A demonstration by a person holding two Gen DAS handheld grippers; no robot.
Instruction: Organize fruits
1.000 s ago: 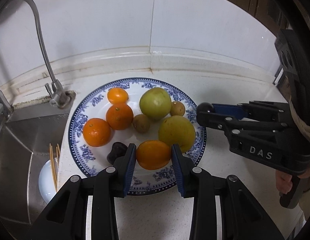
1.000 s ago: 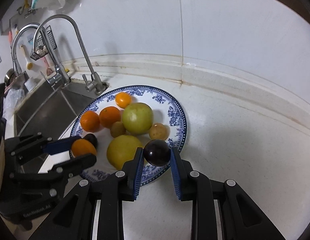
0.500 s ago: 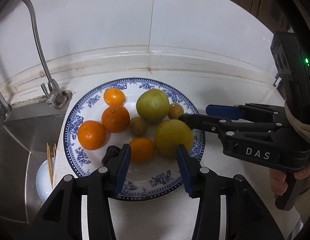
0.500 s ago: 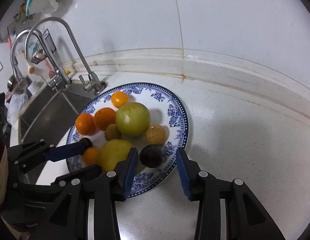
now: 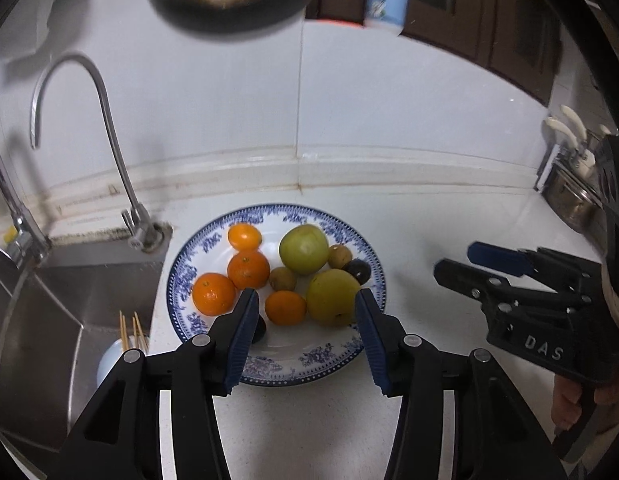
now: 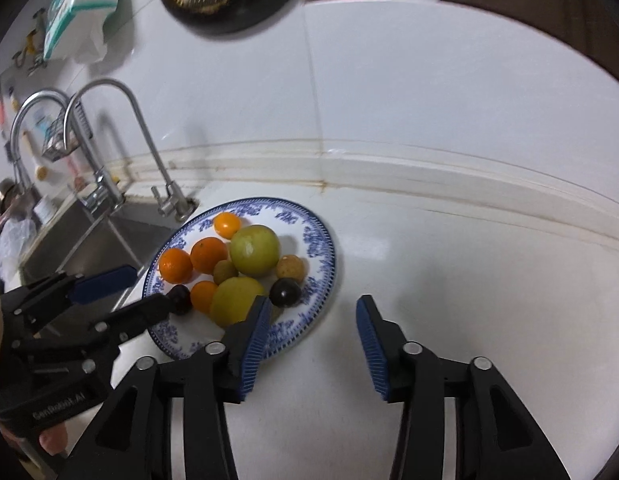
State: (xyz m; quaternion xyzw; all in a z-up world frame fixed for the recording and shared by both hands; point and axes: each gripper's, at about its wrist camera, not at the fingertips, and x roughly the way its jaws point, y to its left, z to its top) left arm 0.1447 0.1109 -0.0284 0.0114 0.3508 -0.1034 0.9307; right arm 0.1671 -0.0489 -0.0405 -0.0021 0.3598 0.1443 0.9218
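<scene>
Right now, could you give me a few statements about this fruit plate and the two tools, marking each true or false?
1. All the fruit lies on the round blue-and-white patterned plate. True.
2. The right tool grips a dark plum. False: nothing is between its open jaws; the dark round plum sits on the plate.
3. The left tool is open. True.
4. The curved steel tap stands right of the plate. False: left.

The left gripper (image 5: 305, 332) no longer clamps the small orange (image 5: 285, 307), which now lies free on the plate (image 5: 309, 364); its jaws have just been opening with nothing pressed between them. The right gripper (image 6: 311, 338) has let go of the dark plum (image 6: 284, 292), now resting near the plate's rim, and its jaws, just opening too, stand back over the counter (image 6: 469, 280)
</scene>
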